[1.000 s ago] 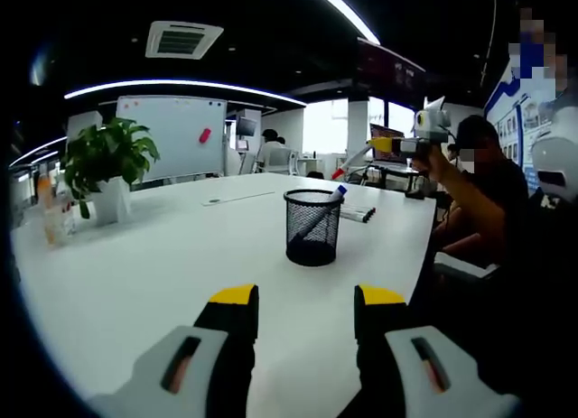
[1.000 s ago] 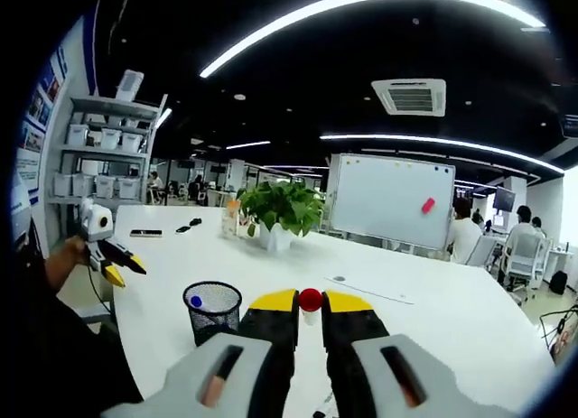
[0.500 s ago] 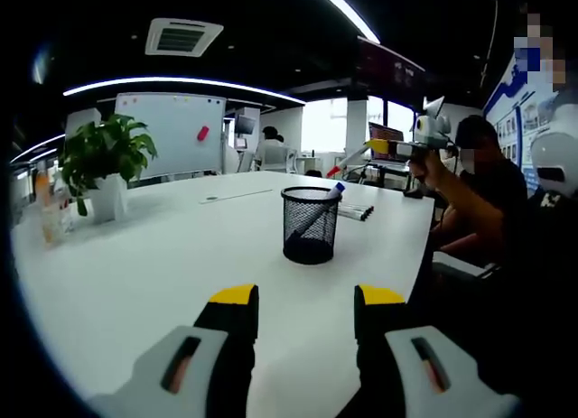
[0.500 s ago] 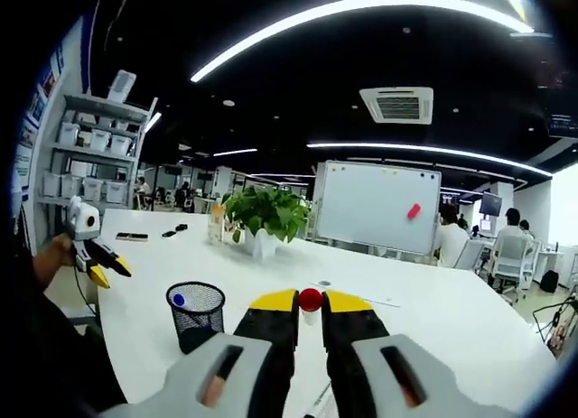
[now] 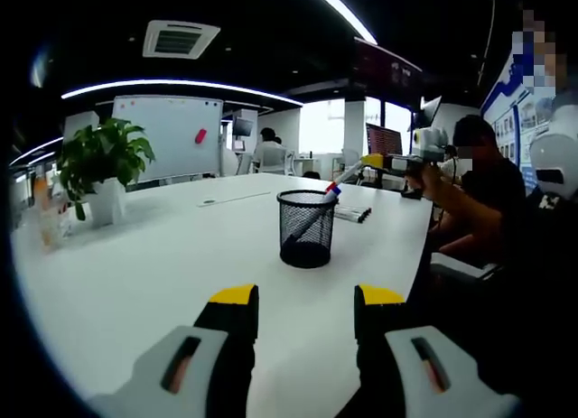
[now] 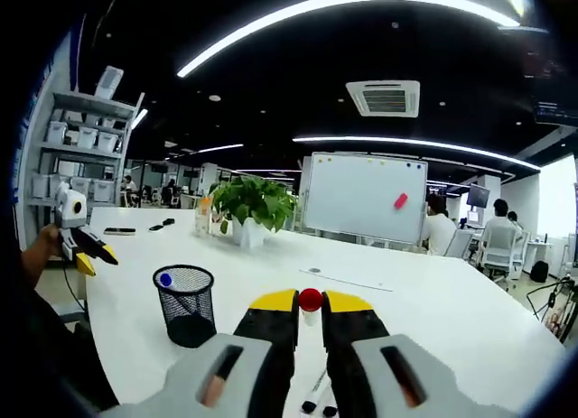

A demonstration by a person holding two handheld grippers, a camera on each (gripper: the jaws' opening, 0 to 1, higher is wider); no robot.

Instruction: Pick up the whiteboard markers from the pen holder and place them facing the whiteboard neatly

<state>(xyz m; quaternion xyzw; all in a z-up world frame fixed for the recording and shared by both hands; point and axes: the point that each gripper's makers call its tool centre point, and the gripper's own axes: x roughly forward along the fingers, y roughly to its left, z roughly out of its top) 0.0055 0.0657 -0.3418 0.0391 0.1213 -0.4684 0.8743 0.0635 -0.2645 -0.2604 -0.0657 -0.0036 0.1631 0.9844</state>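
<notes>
Red marker in the right gripper, held above the table.
The right gripper (image 6: 310,311) is clenched on a red-capped marker (image 6: 311,300), long axis along the jaws, cap toward the whiteboard (image 6: 364,198) far across the table (image 6: 433,301). Laid markers (image 5: 355,214) lie on the table just beside and below this gripper, so it is nearer. The left gripper (image 5: 296,302) is released, jaws wide apart, empty, facing the pen holder (image 5: 306,228), where a blue-capped marker (image 5: 326,198) leans.
</notes>
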